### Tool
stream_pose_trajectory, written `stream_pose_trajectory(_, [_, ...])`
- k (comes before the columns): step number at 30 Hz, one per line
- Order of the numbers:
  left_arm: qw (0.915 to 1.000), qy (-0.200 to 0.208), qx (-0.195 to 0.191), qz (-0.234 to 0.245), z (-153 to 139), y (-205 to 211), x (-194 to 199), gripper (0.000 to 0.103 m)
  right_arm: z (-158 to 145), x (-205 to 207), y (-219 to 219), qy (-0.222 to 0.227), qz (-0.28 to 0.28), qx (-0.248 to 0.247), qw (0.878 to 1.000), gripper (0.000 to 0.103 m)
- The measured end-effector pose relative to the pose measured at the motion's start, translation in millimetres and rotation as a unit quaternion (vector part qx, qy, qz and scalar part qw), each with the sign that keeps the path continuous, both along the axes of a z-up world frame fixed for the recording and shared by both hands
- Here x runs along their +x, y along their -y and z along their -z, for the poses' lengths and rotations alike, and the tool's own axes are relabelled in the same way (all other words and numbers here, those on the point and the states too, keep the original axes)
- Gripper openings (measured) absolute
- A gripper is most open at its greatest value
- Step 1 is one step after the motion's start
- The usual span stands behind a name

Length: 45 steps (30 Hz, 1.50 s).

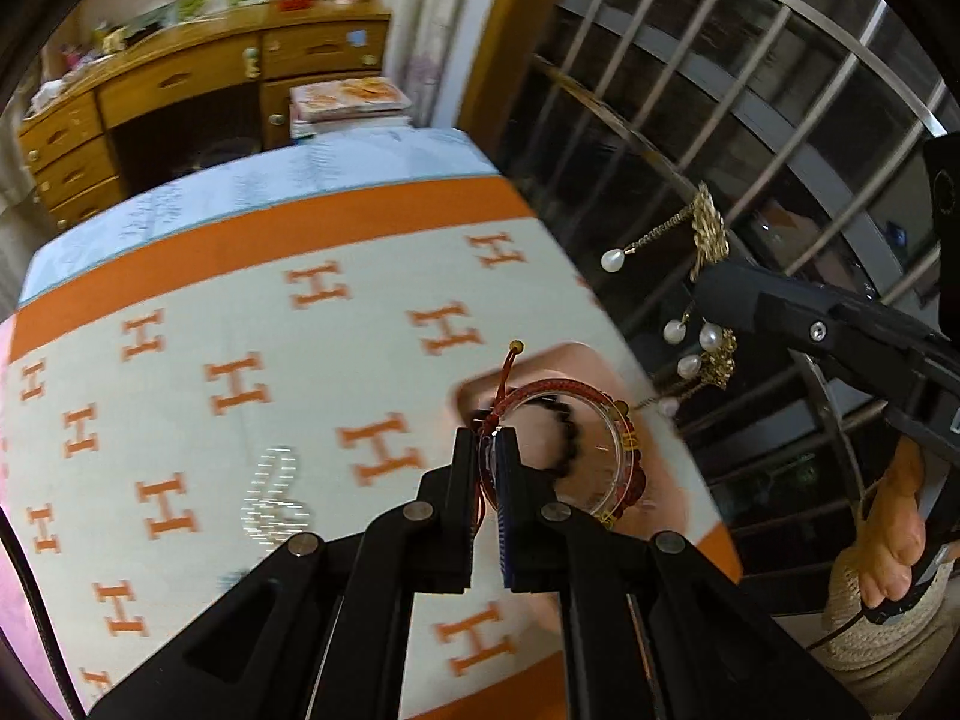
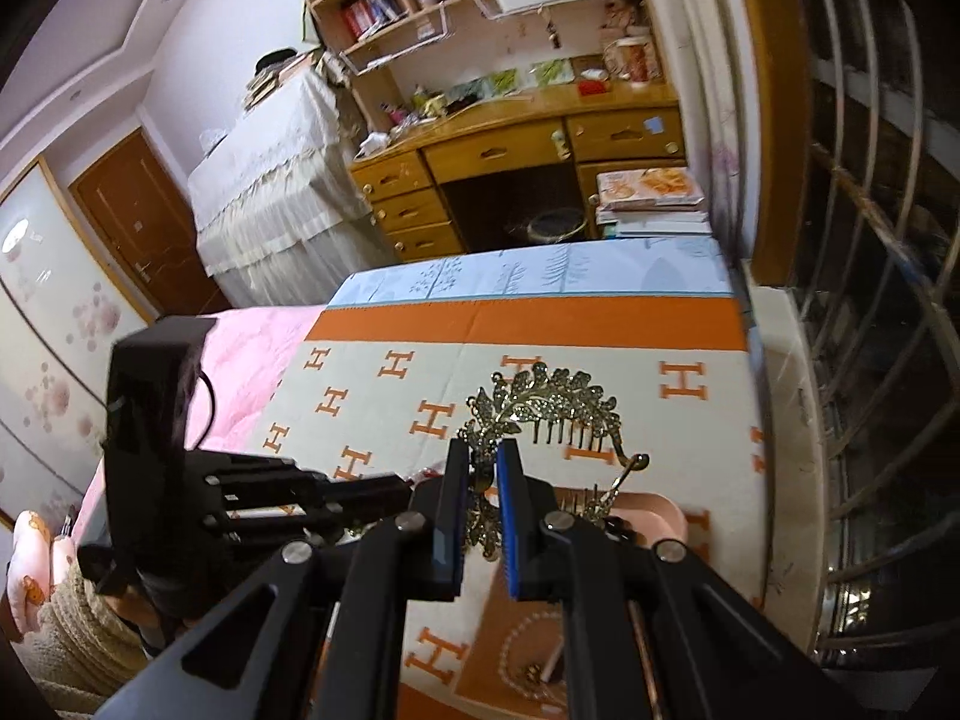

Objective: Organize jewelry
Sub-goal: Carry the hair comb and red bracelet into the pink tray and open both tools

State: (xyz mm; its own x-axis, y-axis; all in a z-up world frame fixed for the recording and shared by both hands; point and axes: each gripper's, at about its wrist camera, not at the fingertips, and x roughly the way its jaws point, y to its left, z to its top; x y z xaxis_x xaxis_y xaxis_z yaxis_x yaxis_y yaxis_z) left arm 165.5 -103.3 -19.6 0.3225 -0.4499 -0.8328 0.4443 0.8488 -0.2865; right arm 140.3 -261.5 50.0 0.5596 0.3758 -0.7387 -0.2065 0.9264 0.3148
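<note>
My left gripper (image 1: 487, 441) is shut on a bunch of bracelets (image 1: 600, 450): a red cord one, a clear bangle and a dark bead one, held over a pink tray (image 1: 576, 369). My right gripper (image 2: 483, 462) is shut on a gold leaf-shaped hair comb (image 2: 540, 399) with teeth and pearl drops, held above the blanket. That comb (image 1: 711, 228) and the right gripper (image 1: 738, 294) show at the right of the left wrist view. The left gripper (image 2: 384, 489) shows at the left of the right wrist view. The pink tray (image 2: 654, 510) lies just beyond my right gripper.
A cream blanket (image 1: 300, 372) with orange H letters covers the bed. A silver sparkly piece (image 1: 276, 504) lies on it. A pearl necklace (image 2: 528, 642) lies on an orange area below my right gripper. A barred window (image 2: 870, 300) is at the right; a wooden desk (image 2: 516, 150) stands beyond the bed.
</note>
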Motion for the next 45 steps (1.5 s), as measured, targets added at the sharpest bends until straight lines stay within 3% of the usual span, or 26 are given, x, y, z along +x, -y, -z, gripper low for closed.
stream_pose_trajectory(7, [0.9995, -0.027, -0.006, 0.013, 43.6, 40.9, 3.0, 0.005, 12.1, -10.7, 22.6, -0.007, 0.03, -0.007, 0.999, 0.009])
stream_pose_trajectory(12, [0.9977, -0.067, -0.008, 0.007, 68.2, 48.6, 12.7, 0.022, 25.7, -10.9, 32.3, -0.022, 0.041, -0.006, 0.999, 0.009])
stream_pose_trajectory(16, [0.9981, -0.061, -0.011, -0.004, 65.4, 37.5, 15.4, 0.058, 38.5, -7.3, 28.1, -0.036, 0.035, -0.009, 0.999, 0.009])
stream_pose_trajectory(17, [0.9984, -0.053, -0.011, -0.011, 61.7, 32.4, 15.0, 0.061, 42.1, -6.2, 25.5, -0.041, 0.031, -0.01, 0.999, 0.009])
stream_pose_trajectory(24, [0.9977, -0.031, -0.023, -0.057, 36.1, -16.3, 11.9, 0.061, 77.7, 3.3, 2.7, -0.089, 0.009, -0.032, 0.995, 0.009])
stream_pose_trajectory(32, [0.9941, 0.037, 0.025, -0.099, 15.6, -66.3, -13.7, 0.061, 117.9, 14.4, -9.6, -0.146, 0.004, -0.063, 0.987, 0.009])
stream_pose_trajectory(39, [0.9904, 0.044, 0.033, -0.127, 23.9, -102.9, -34.6, 0.062, 136.6, 23.9, -13.5, -0.179, 0.018, -0.089, 0.98, 0.011])
stream_pose_trajectory(45, [0.9865, 0.033, 0.016, -0.16, 32.3, -134.9, -49.5, 0.063, 133.5, 20.7, -12.1, -0.173, 0.041, -0.087, 0.98, 0.012])
